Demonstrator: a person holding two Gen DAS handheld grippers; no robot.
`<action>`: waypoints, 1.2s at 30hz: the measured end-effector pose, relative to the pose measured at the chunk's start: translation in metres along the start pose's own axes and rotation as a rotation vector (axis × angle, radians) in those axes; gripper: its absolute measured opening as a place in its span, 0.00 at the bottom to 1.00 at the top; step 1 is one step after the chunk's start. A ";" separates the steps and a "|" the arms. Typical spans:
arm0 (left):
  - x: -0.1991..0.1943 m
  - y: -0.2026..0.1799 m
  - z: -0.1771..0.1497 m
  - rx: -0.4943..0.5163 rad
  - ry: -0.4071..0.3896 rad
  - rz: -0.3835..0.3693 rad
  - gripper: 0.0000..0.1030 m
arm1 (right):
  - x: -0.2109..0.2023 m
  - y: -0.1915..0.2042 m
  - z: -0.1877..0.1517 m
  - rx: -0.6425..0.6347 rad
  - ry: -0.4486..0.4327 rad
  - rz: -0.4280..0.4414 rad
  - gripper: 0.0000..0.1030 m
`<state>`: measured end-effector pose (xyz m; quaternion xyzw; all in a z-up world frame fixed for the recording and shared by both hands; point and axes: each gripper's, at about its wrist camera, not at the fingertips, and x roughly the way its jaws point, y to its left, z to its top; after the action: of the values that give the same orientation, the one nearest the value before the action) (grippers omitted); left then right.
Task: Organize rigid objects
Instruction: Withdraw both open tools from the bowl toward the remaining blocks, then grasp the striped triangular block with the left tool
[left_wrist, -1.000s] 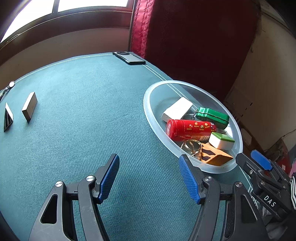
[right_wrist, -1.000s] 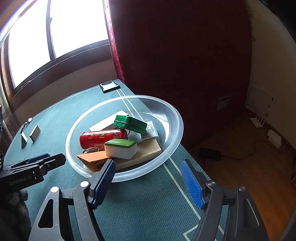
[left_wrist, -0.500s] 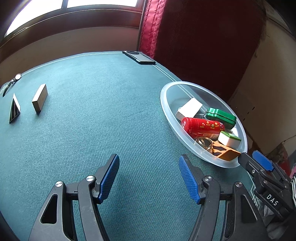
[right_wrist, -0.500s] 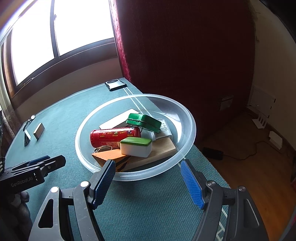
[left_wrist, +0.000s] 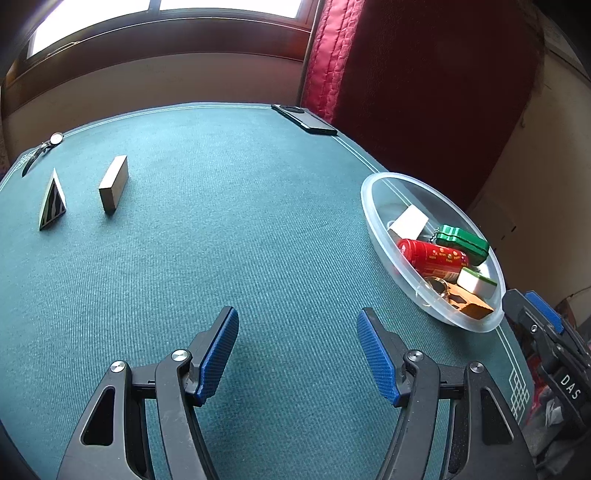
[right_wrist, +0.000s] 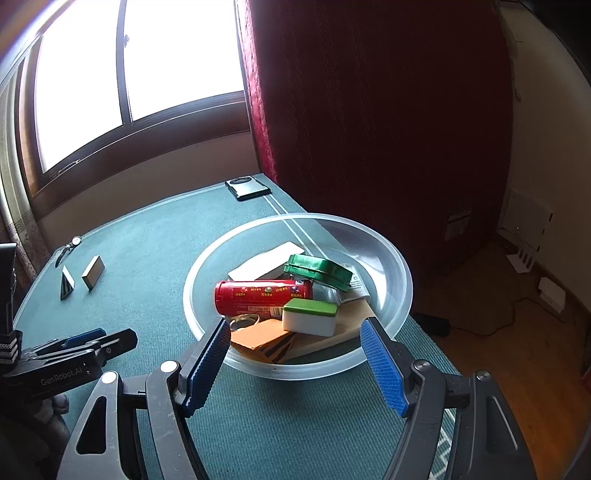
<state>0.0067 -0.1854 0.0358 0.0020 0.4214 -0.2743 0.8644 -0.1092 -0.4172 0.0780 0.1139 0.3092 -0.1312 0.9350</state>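
A clear plastic bowl (right_wrist: 395, 266) (left_wrist: 373, 206) stands at the right edge of the green table. It holds a red can (right_wrist: 258, 295) (left_wrist: 428, 254), a green tin (right_wrist: 317, 271) (left_wrist: 461, 238), a green-topped white block (right_wrist: 310, 317), an orange wedge (right_wrist: 262, 338), a white box (right_wrist: 266, 260) and a wood piece. A wooden block (left_wrist: 113, 183) (right_wrist: 92, 272) and a striped wedge (left_wrist: 51, 201) (right_wrist: 66, 282) lie at the far left. My left gripper (left_wrist: 297, 354) is open and empty over bare cloth. My right gripper (right_wrist: 295, 365) is open and empty at the bowl's near rim.
A black phone (left_wrist: 304, 119) (right_wrist: 248, 187) lies at the table's far edge by the red curtain. A wristwatch (left_wrist: 40, 151) lies at the far left corner. The table's right edge drops to the floor just past the bowl.
My left gripper has turned left, so the bowl slid right and the block and wedge came further into view. My right gripper has moved closer to the bowl. Both stayed open.
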 end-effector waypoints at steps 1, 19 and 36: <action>-0.001 0.003 0.000 -0.004 -0.002 0.004 0.66 | -0.002 0.003 0.001 -0.004 -0.009 0.004 0.74; -0.019 0.077 0.002 -0.090 -0.034 0.128 0.66 | 0.010 0.083 -0.008 -0.160 0.045 0.177 0.77; -0.031 0.170 0.012 -0.199 -0.049 0.257 0.66 | 0.035 0.119 -0.018 -0.214 0.165 0.254 0.77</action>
<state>0.0810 -0.0293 0.0275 -0.0363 0.4214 -0.1183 0.8984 -0.0547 -0.3060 0.0584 0.0621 0.3805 0.0314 0.9222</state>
